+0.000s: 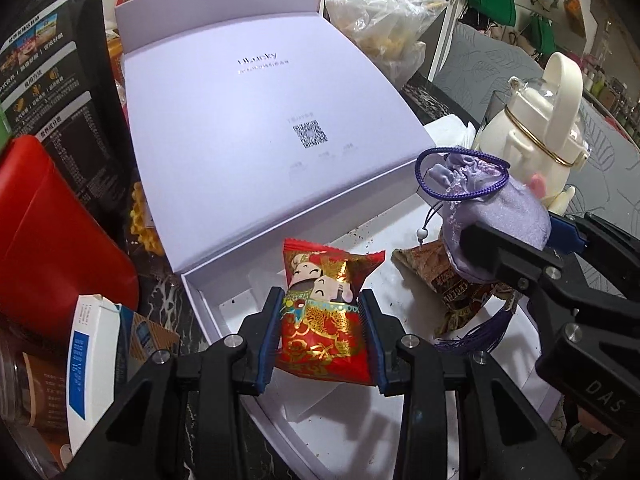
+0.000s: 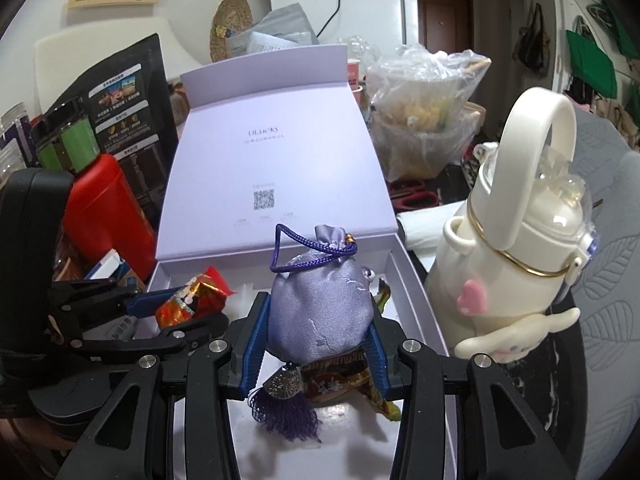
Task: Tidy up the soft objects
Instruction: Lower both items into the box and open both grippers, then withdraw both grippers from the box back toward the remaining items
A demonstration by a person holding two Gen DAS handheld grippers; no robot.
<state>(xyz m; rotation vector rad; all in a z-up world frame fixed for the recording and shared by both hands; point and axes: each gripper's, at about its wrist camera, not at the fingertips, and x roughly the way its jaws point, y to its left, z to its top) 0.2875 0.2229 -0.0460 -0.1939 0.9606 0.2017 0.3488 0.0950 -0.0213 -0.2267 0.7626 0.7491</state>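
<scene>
Left gripper (image 1: 322,322): jaws pressed in on a red snack packet (image 1: 326,312), blue pads on both long edges. Packet's long axis runs along the fingers, its crimped far end pointing toward the box lid (image 1: 256,120). Packet hangs over the near-left part of the open white box (image 1: 208,300).

Right gripper (image 2: 316,320): part closed, clamping a lilac drawstring pouch (image 2: 318,308) by its sides. Pouch stands upright, tied neck and purple cord loop at the far end, tassel (image 2: 286,416) hanging near. It hovers over the box's right part, above a brown wrapped snack (image 1: 452,292) lying on the box floor.

Right of the box, just beside it: white character bottle (image 2: 520,264). Left: red container (image 2: 108,216).
</scene>
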